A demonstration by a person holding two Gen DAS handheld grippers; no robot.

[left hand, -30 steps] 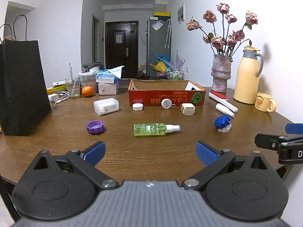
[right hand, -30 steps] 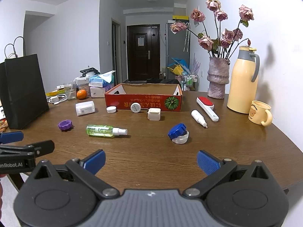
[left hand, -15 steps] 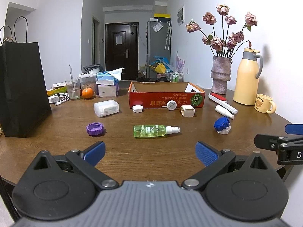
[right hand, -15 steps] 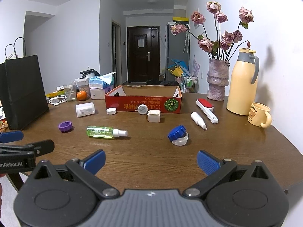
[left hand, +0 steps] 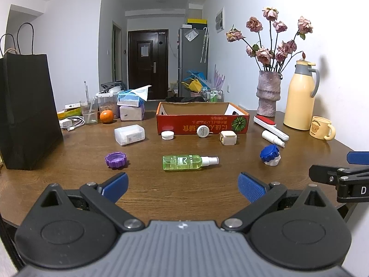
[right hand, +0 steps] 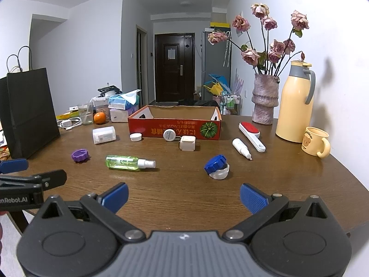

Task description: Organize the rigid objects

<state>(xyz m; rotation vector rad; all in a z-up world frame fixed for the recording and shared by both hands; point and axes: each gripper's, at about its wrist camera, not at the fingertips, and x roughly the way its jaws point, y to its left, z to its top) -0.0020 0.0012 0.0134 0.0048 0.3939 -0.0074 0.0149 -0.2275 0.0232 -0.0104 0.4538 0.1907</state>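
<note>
Green spray bottle (left hand: 190, 162) lies on its side in front of the box (left hand: 202, 124), looking light, stiff and slick, best pinched across its body, while both grippers (left hand: 182, 185) (right hand: 183, 197) hover spread and empty.

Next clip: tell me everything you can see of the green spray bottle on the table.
The green spray bottle is small, of clear plastic, filled with yellow-green liquid, with a printed label and a white pump head under a clear cap. It lies on its side on the bare wooden table, nozzle toward the blue cap, in front of the red cardboard box. Nothing else touches it; neither gripper holds it.
</note>
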